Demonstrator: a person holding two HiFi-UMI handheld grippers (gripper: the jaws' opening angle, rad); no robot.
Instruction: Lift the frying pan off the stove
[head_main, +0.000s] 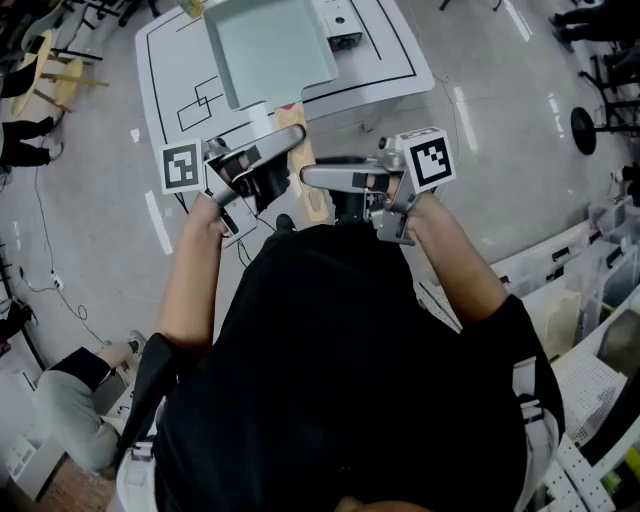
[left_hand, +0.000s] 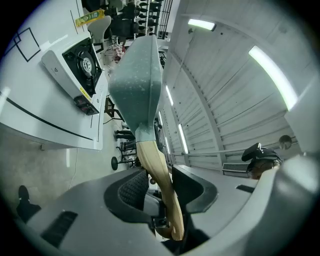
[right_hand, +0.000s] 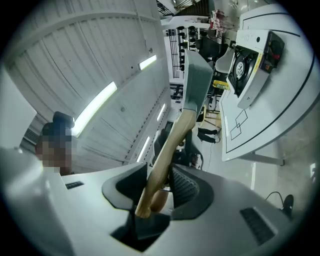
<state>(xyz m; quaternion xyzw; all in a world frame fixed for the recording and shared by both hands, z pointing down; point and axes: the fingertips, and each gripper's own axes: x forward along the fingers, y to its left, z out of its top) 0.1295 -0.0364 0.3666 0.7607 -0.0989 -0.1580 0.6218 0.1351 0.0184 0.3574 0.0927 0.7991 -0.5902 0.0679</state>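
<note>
A square pale-green frying pan (head_main: 270, 45) with a wooden handle (head_main: 292, 128) hangs in the air over the white table (head_main: 395, 55). My left gripper (head_main: 262, 165) and right gripper (head_main: 335, 178) both clamp the handle from opposite sides, close to my body. In the left gripper view the handle (left_hand: 159, 175) runs between the pads of the left gripper (left_hand: 160, 192) up to the pan (left_hand: 137, 85). The right gripper view shows the same handle (right_hand: 165, 150) inside the right gripper (right_hand: 156, 186). The white stove (left_hand: 75, 65) (right_hand: 255, 55) sits on the table, apart from the pan.
Black outlines mark the table top (head_main: 200, 100). Someone sits on the floor at lower left (head_main: 70, 400). A wooden chair (head_main: 45, 65) stands at upper left, a black stool base (head_main: 585, 128) at right. Shelves with bins (head_main: 590, 290) line the right side.
</note>
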